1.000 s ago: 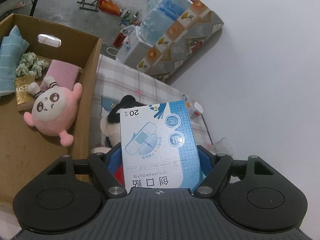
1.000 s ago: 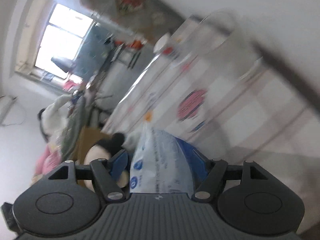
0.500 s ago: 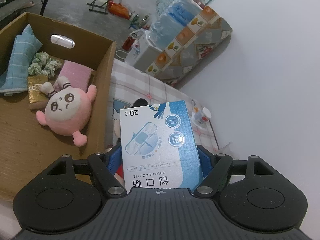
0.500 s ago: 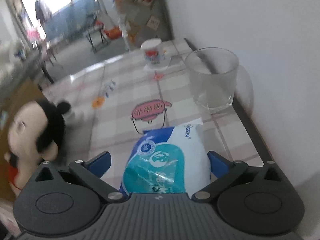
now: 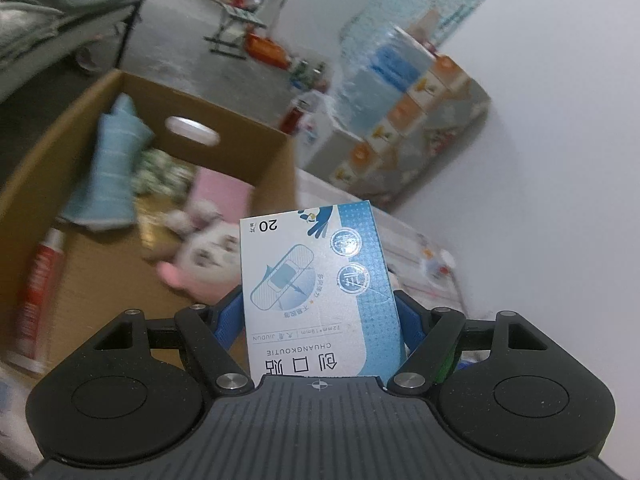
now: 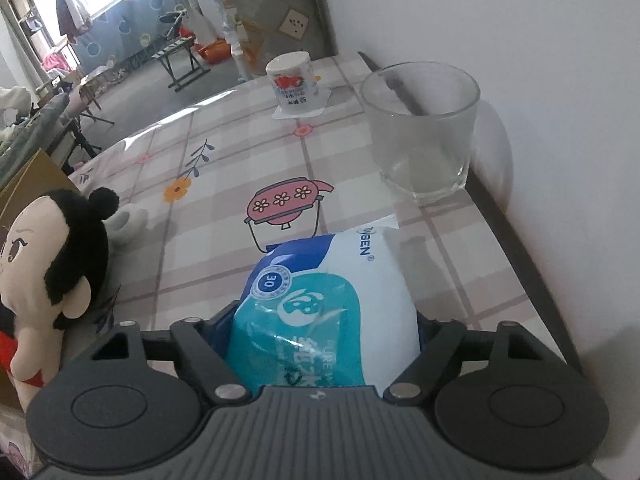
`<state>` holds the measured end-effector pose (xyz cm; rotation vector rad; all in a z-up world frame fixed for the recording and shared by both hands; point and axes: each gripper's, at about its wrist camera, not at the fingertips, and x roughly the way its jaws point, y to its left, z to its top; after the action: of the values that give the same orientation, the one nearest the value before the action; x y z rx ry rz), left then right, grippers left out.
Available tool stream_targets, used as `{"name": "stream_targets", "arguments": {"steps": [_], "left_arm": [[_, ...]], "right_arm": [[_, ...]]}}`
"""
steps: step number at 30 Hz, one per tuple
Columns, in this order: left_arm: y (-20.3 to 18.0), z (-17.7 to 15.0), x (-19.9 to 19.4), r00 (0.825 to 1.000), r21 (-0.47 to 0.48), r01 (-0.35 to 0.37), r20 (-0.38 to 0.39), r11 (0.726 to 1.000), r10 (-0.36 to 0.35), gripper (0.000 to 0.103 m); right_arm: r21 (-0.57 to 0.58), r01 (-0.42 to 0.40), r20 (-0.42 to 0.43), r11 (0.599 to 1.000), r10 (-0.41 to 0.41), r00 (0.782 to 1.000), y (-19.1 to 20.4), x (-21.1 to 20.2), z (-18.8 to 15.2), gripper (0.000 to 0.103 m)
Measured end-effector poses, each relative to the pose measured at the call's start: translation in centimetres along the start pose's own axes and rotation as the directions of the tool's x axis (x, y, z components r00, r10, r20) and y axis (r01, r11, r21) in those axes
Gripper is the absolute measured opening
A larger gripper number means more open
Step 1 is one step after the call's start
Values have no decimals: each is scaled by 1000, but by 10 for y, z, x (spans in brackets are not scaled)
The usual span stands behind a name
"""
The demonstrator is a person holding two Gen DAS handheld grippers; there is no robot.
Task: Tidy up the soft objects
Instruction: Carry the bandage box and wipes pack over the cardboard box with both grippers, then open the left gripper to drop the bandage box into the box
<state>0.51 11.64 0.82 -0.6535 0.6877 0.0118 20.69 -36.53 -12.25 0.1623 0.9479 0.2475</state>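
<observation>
My left gripper (image 5: pixel 318 312) is shut on a blue-and-white plaster box (image 5: pixel 316 276), held upright in front of the open cardboard carton (image 5: pixel 224 148). In the carton lie a pink plush (image 5: pixel 200 268), a blue cloth (image 5: pixel 112 168), a pink cloth (image 5: pixel 220 192) and a red tube (image 5: pixel 38 292). My right gripper (image 6: pixel 320 320) is over the checked table (image 6: pixel 224 152). Its jaws are closing on a soft teal-and-white wipes pack (image 6: pixel 320 300), and both pads touch the pack's sides. A black-haired doll (image 6: pixel 48 248) leans at the left.
A clear glass (image 6: pixel 420 128) stands by the wall at the right, with a white printed cup (image 6: pixel 294 84) behind it. A carton corner (image 6: pixel 28 176) shows behind the doll. Stacked wrapped boxes (image 5: pixel 400 120) stand beyond the carton, and the white wall runs along the table's right edge.
The left gripper carried the plaster box sideways, so the carton now fills more of its view. The right gripper swung level over the table, spread its jaws, then closed them on the wipes pack.
</observation>
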Motion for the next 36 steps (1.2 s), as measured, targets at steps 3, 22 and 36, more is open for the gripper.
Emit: {"name": "stream_targets", "arguments": {"steps": [3, 22, 36], "left_arm": [[19, 10, -11, 997, -1, -71, 11, 997, 71, 75], [141, 38, 108, 836, 116, -386, -376, 915, 400, 76], [150, 38, 117, 828, 124, -400, -375, 908, 416, 83]], "right_arm": [[57, -45, 11, 997, 45, 999, 0, -6, -2, 36], [90, -654, 69, 751, 650, 756, 125, -67, -36, 36], [54, -636, 29, 769, 636, 771, 148, -62, -40, 36]]}}
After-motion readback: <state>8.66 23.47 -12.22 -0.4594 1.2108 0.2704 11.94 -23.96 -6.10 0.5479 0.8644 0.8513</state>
